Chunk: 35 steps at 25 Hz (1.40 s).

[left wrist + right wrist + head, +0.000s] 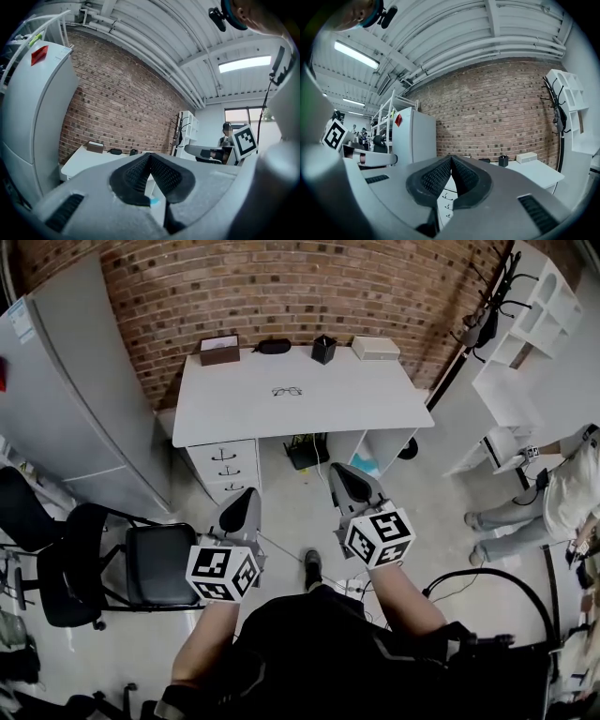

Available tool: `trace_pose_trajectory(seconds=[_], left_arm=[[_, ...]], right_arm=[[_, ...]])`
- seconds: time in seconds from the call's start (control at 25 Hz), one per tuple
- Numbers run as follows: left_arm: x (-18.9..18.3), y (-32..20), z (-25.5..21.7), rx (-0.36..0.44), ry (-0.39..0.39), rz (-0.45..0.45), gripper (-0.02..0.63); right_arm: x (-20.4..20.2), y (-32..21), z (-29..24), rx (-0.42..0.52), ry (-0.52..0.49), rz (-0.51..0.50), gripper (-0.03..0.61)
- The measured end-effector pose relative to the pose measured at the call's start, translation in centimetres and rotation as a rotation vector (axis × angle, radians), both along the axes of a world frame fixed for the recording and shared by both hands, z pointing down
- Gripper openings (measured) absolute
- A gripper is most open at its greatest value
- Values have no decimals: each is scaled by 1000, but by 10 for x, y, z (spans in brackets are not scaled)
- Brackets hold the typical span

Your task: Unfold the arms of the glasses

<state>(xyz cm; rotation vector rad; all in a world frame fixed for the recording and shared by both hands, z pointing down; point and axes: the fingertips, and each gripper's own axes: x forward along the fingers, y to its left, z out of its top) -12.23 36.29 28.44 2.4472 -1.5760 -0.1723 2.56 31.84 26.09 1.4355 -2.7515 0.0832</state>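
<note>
Left grey ribbed-pad tongs (246, 502) and right grey tongs (347, 482) both pressed together, empty, well short of the white smooth tabletop (375, 404); thin dark wire-framed glasses (287, 391) lie near its middle, likely light, slippery, hinge-fragile; steady the front rim, pinch each arm near its tip.

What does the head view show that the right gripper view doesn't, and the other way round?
Only the head view shows the glasses lying on the white desk and the brown box. Only the right gripper view shows the ceiling lights and, close up, the fingers of the right gripper shut together, nothing between them. Both show the desk, the brick wall, the fridge and the black pen holder.
</note>
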Motion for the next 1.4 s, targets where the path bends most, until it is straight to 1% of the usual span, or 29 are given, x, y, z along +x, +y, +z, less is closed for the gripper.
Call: trace_pose_trajectory(seconds=[0.24,0.48,0.68,1.0,1.08,1.24,1.4], left_arm=[[17,-55,-2,-2,-21,-10,8],[36,-112,4,-40,-29,-29,8],[56,-157,8,-61,-38,-46,8],[83,-220,18,-98,-62,-75,8],[92,-234,18,-107,-62,-82,8],[115,-253,18,-118,-78,-60,9],[129,-271,22,-139,-83,-60,8]], right_arm=[[21,-56,-3,-1,-11,11,8],[41,-111,4,-26,-16,-9,8],[65,-154,8,-25,-19,-20,8],[92,-214,18,-53,-41,-50,8],[98,-227,14,-46,-41,-68,8],[111,-244,17,-39,-50,-95,8],[124,-265,27,-56,-69,-94,8]])
